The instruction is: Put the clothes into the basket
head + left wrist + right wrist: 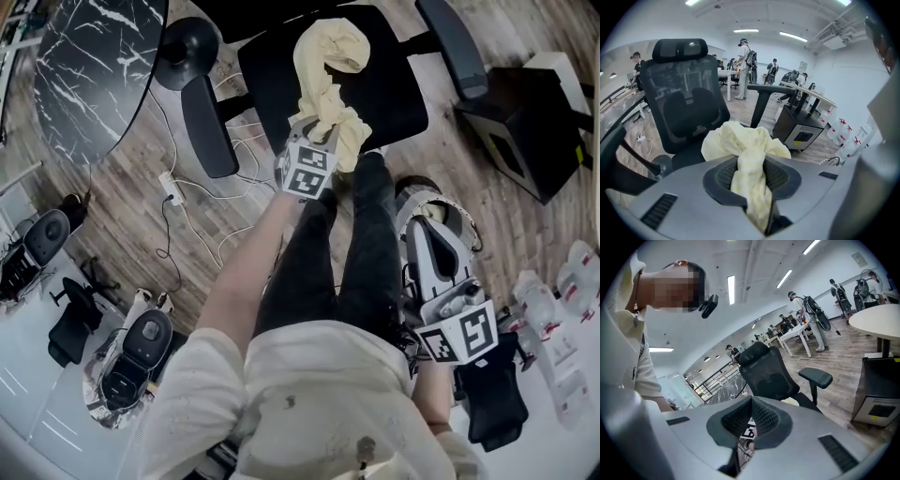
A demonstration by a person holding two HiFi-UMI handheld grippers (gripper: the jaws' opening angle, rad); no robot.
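- The left claw (751, 165) is clamped on a pale yellow garment (740, 140). A twisted rope of the cloth runs back between the two ribbed pads, and the rest billows in a loose bundle just past the tips.
- Straight beyond that bundle stands a black office chair (679, 93), with its mesh backrest and headrest ahead and to the left of the claw. From the head view the garment trails from the claw out over the dark seat (whether its far end rests on the seat I cannot tell).
- Ahead and to the right of the claw, past the chair's armrest (764, 89), a dark cabinet (801, 129) sits on the wood floor, with clear water jugs (843, 133) further right.
- Far beyond the chair, people (746, 65) stand among white desks.
- Behind the claw, toward the wearer, are the person's dark trousers (352, 253) and a bare forearm (248, 272).
- Off to the left of the claw in the head view, a black marbled table (84, 66) fills the corner, and a white power strip (171, 187) with cables lies on the floor.
- The right claw (751, 401) has its pads together at the tips with nothing held. It hangs beside the person's right leg, well apart from the garment. Through the slit behind its tips, part of the left claw's marker cube (749, 431) shows.
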